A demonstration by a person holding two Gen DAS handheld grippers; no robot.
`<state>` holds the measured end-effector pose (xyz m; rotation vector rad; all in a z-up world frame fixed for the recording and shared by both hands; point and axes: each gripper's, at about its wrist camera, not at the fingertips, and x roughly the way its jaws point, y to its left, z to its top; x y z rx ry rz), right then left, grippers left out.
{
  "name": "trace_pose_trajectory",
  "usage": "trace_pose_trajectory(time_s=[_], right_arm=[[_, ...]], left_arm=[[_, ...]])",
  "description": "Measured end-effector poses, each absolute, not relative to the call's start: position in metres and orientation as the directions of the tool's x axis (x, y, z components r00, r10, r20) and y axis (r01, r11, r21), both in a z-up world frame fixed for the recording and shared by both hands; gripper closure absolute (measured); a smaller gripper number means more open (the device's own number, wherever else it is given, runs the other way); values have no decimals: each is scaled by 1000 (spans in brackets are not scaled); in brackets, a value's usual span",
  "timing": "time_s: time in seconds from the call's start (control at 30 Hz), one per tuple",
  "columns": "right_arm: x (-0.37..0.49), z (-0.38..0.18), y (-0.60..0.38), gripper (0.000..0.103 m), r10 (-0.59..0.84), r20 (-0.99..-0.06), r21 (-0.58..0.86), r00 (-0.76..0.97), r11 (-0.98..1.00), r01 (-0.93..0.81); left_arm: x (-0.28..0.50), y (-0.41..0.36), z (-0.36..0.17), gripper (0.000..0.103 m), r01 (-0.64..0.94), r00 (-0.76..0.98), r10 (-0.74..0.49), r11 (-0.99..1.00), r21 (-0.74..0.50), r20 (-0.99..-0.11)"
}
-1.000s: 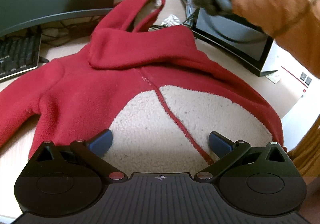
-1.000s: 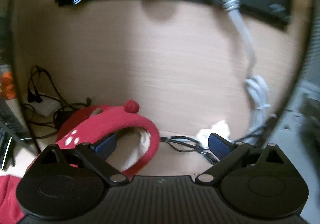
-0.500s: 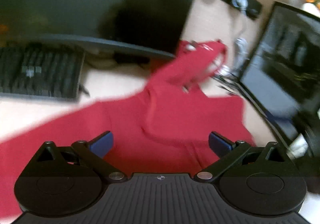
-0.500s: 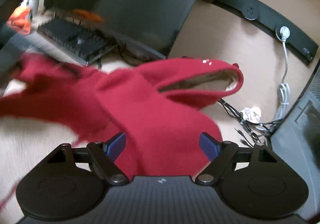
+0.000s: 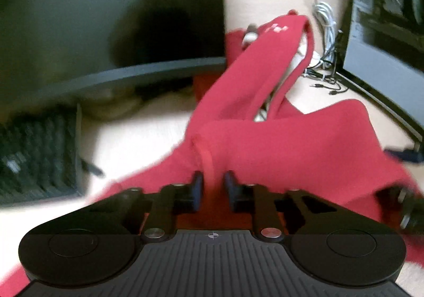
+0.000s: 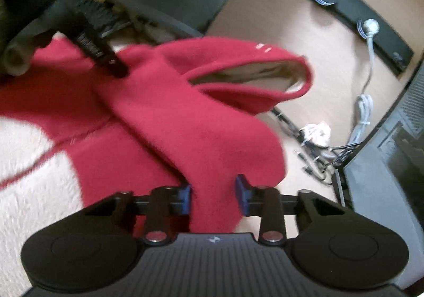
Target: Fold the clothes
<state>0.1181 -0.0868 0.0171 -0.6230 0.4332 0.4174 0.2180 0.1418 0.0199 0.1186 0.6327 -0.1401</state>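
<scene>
You have the red hoodie (image 6: 164, 122) pinched by both grippers, the left gripper (image 5: 213, 187) with jaws clamped on a seam and the right gripper (image 6: 213, 196) on its shoulder, so it hangs lifted off the counter (image 6: 312, 39) for folding.
</scene>
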Motion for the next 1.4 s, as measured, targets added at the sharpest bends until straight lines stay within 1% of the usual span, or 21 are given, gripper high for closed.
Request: trace_pose_trajectory(time_s=[0.1,0.2,0.27,0.33,0.37,0.4,0.43,0.47,0.5,0.53,0.6,0.63,0.77,0.93,1.0,1.1,1.13,1.17,1.2,1.23,1.4], right_arm=[[106,39,-87,77,285,-474,-465,833,722,-512],[97,34,-74,77,338,-528,-447,779,669,-594],[98,20,-62,76,360,-593,-415,721,630,-656],[101,5,-53,76,366,-642,-376,674,615,-693],[101,4,-53,76,366,-636,-375,679,623,-687],[102,6,-54,74,366,-639,-367,676,627,-687],[103,11,-56,67,376,-643,-345,667,636,-690],[103,18,-61,63,397,-647,-304,651,648,-698],[102,26,-67,52,422,-644,-268,639,658,-704],[99,34,-72,43,450,-632,-237,631,663,-710],[93,49,-81,31,500,-609,-177,615,671,-720],[92,53,-84,27,522,-602,-140,604,675,-724],[102,50,-80,27,557,-618,13,555,713,-701],[97,40,-53,25,572,-634,55,521,705,-707],[89,40,-38,25,591,-632,45,501,674,-737],[74,42,-10,25,620,-623,2,477,611,-791],[68,43,-1,25,630,-619,-20,470,585,-811],[61,44,10,25,643,-612,-49,460,549,-834],[53,45,24,25,658,-606,-83,447,506,-858],[45,46,38,25,673,-600,-120,433,459,-880],[12,41,122,26,750,-566,-252,343,240,-938]], left_arm=[[197,146,34,90,145,819,-45,981,130,-572],[176,157,40,90,109,826,14,977,183,-563],[173,166,26,90,86,794,52,977,196,-606],[173,177,10,82,71,754,62,982,175,-654],[170,182,5,79,67,751,54,985,158,-658],[166,187,5,71,59,760,49,988,145,-648],[162,192,10,64,49,768,39,992,120,-639],[158,198,16,62,39,775,27,995,90,-631],[150,206,25,61,25,787,14,998,54,-617],[140,216,35,55,10,800,1,1000,16,-600],[116,238,51,41,-39,824,24,999,-15,-567],[103,250,54,35,-73,828,48,997,-21,-558],[55,301,51,30,-254,796,191,967,-31,-575],[9,361,30,30,-498,682,335,864,-77,-650],[9,368,24,31,-516,672,341,852,-85,-658],[17,364,20,28,-505,679,352,861,-62,-645],[19,364,22,29,-499,683,350,865,-60,-641],[20,364,26,36,-492,689,346,869,-60,-637],[21,364,30,66,-484,694,342,873,-60,-634],[23,364,34,85,-477,699,337,877,-60,-630],[29,365,52,85,-440,725,316,896,-59,-612]])
